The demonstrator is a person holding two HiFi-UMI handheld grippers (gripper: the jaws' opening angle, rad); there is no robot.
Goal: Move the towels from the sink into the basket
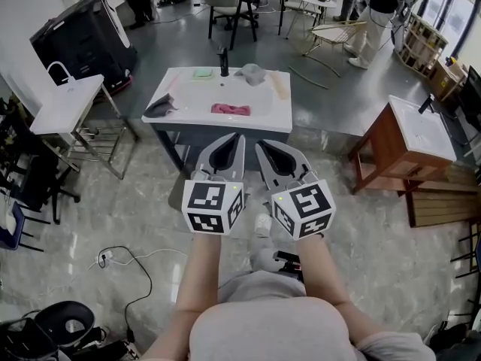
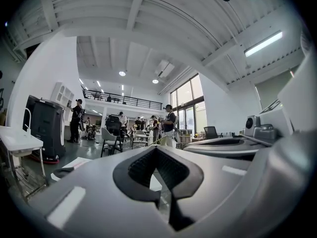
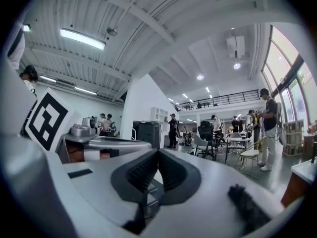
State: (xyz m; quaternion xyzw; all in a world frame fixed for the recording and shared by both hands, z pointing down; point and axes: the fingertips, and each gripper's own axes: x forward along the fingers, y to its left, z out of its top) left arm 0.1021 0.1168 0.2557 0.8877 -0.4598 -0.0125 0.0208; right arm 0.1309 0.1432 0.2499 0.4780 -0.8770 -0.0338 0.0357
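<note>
Two grippers point level, side by side: the left gripper [image 1: 237, 138] and the right gripper [image 1: 260, 144], each with jaws closed on nothing. Beyond their tips, apart from them, the white sink [image 1: 197, 96] holds a grey towel [image 1: 160, 107] and a pink towel [image 1: 231, 110].

Both forearms reach forward side by side, left tool [image 1: 240, 137] and right tool [image 1: 258, 145] level, jaws closed on nothing.

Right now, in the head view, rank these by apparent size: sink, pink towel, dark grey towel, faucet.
1. sink
2. pink towel and dark grey towel: too alike to rank
3. faucet
</note>
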